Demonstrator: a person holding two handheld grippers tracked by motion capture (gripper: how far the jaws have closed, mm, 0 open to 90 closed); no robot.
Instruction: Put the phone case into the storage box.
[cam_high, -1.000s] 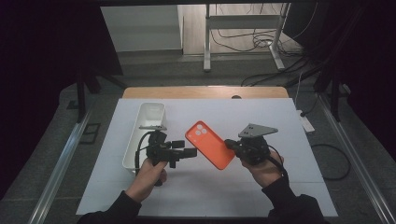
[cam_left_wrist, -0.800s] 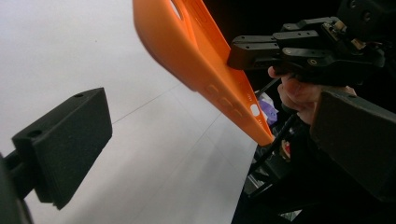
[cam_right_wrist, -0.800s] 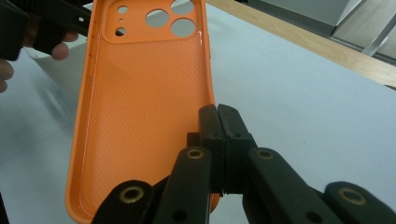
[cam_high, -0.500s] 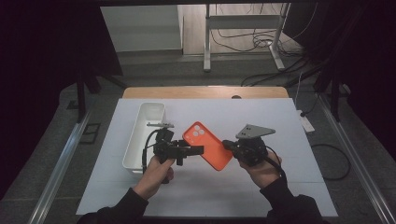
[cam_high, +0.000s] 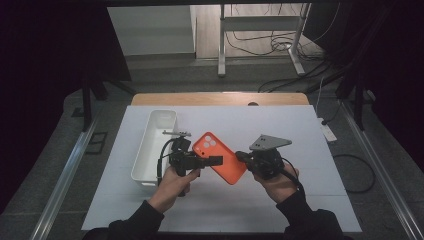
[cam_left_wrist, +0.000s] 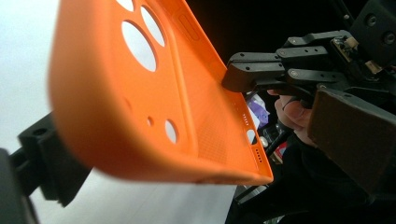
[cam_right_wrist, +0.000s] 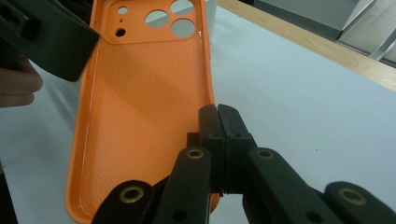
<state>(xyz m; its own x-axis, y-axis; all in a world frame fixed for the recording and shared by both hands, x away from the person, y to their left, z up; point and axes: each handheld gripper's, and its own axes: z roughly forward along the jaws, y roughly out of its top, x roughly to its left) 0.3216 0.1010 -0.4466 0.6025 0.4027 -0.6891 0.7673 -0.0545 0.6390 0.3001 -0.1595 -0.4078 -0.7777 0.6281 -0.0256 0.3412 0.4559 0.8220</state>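
Orange phone case (cam_high: 220, 157) held above the white table (cam_high: 300, 130) between left gripper (cam_high: 212, 160) and right gripper (cam_high: 243, 156), white tray (cam_high: 150, 150) at left, left gripper view: case edge near, jaw state unclear, right gripper view: jaws pressed together on case rim (cam_right_wrist: 205, 70).

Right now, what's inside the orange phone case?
Nothing: the orange phone case is an empty shell, with textured lining and open camera holes. The right gripper pinches its side edge, hiding a short stretch. The left gripper covers a corner.
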